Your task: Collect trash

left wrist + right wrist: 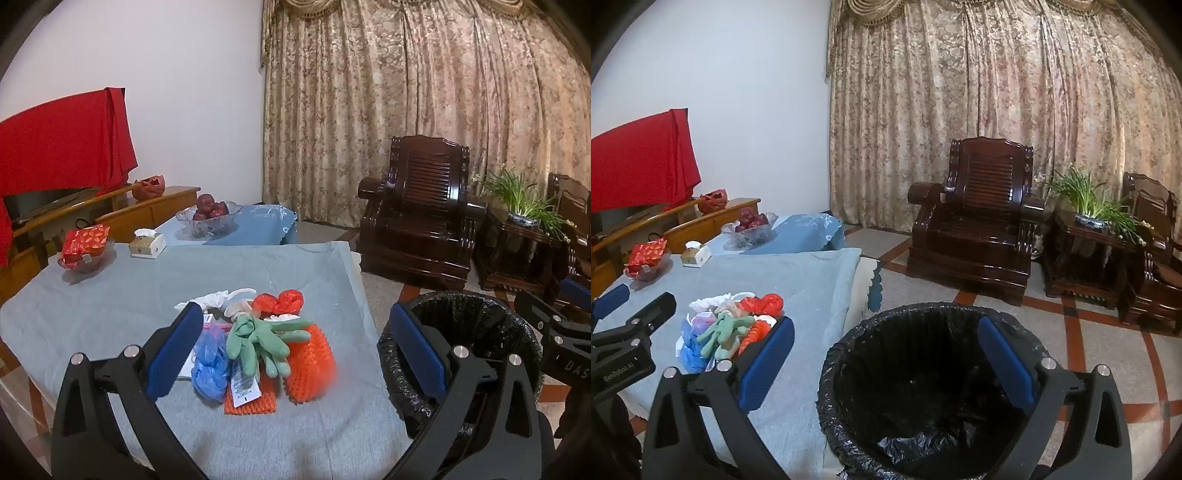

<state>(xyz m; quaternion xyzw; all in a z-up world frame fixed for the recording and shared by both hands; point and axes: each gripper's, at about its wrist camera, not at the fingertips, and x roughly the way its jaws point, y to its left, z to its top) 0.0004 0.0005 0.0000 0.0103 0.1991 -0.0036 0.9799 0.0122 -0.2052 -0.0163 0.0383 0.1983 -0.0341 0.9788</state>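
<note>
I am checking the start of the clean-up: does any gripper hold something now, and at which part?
Nothing is held. The left gripper and right gripper are both open and empty, apart from the trash pile.

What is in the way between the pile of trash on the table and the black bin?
Nothing visible. The trash pile lies on the grey tablecloth, and the bin stands on the floor just past the table's edge, mouth open. Only bare cloth lies between them. Both the left gripper and the right gripper are open and empty.
</note>
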